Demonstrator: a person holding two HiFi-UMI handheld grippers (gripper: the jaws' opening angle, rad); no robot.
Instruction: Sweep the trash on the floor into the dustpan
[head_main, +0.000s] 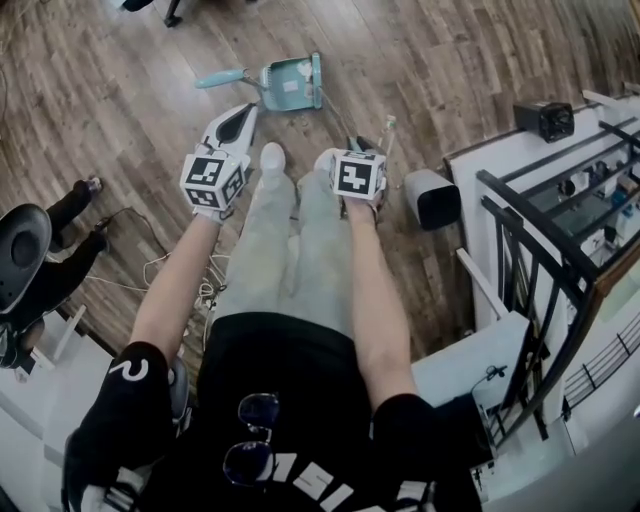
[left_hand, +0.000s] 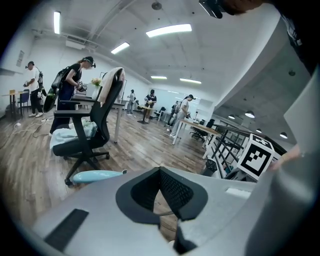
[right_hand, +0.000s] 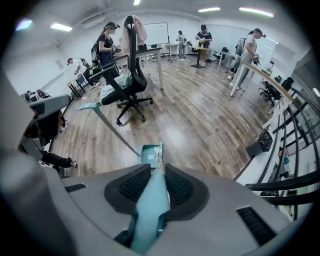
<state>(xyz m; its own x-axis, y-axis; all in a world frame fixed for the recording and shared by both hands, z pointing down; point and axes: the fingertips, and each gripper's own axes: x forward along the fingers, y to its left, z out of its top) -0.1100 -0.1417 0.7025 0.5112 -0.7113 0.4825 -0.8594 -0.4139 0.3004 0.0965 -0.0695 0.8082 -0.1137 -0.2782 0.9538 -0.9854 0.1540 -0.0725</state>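
Observation:
A teal dustpan (head_main: 288, 86) lies on the wood floor ahead of my feet, its teal handle grip (head_main: 220, 78) pointing left. In the right gripper view the dustpan (right_hand: 149, 154) holds a white scrap. My right gripper (head_main: 360, 148) is shut on the teal broom handle (right_hand: 150, 205), which runs down to the pan's right edge. In that view the right gripper (right_hand: 152, 174) has its pads pressed on both sides of the handle. My left gripper (head_main: 238, 120) hovers left of the pan, shut and holding nothing. In its own view the left gripper (left_hand: 160, 172) shows the grip (left_hand: 97, 175) beyond.
A black office chair (right_hand: 125, 85) stands farther out on the floor. A white desk (head_main: 520, 170) and a black railing (head_main: 530, 260) close off the right side, with a small bin (head_main: 432, 198) beside them. Cables (head_main: 150, 270) and a seated person's legs (head_main: 70, 210) are at the left.

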